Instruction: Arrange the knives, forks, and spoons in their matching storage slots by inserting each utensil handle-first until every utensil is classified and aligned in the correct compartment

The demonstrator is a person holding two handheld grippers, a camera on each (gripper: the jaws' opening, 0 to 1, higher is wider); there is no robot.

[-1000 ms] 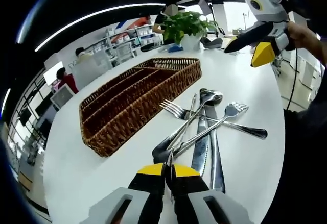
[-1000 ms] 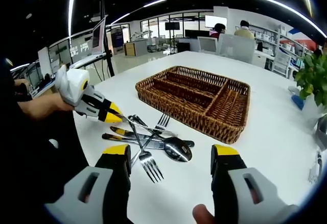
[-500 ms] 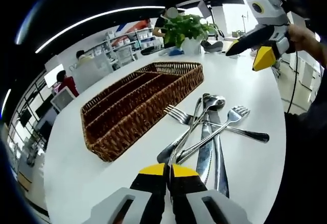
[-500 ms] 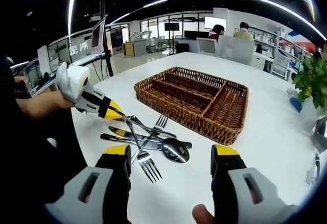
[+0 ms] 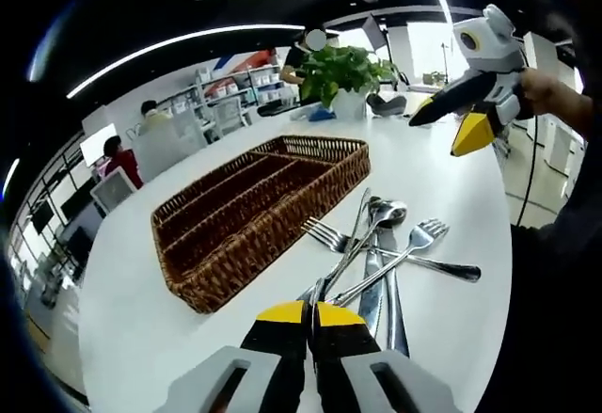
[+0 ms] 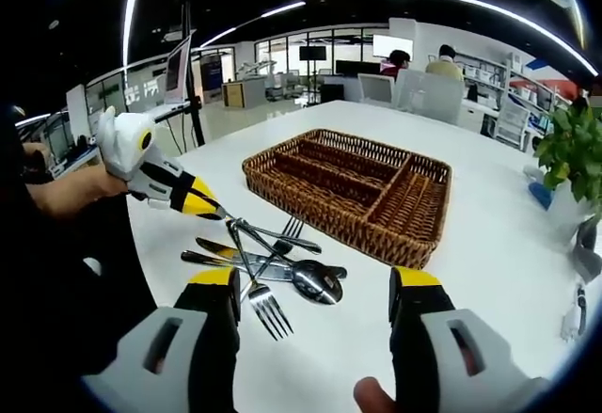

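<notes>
A pile of silver utensils (image 5: 381,248) lies crossed on the white table (image 5: 141,328): forks, a spoon (image 6: 315,283) and knives. My left gripper (image 5: 310,308) is shut on the thin end of one silver utensil at the pile's near side; in the right gripper view the left gripper (image 6: 212,209) comes in from the left, a hand holding it. A brown wicker tray (image 5: 249,211) with long slots and one cross slot stands empty beside the pile, also the wicker tray (image 6: 353,187). My right gripper (image 6: 315,286) hovers open above the table, seen as the right gripper (image 5: 435,135).
A potted green plant (image 5: 343,55) stands at the table's far end beyond the tray. The table edge (image 5: 503,272) runs close to the pile on the person's side. Desks, monitors and seated people fill the room behind.
My left gripper has drawn back and risen slightly, still shut on the utensil, whose end tilts up off the pile. The right gripper stays open and has barely moved.
</notes>
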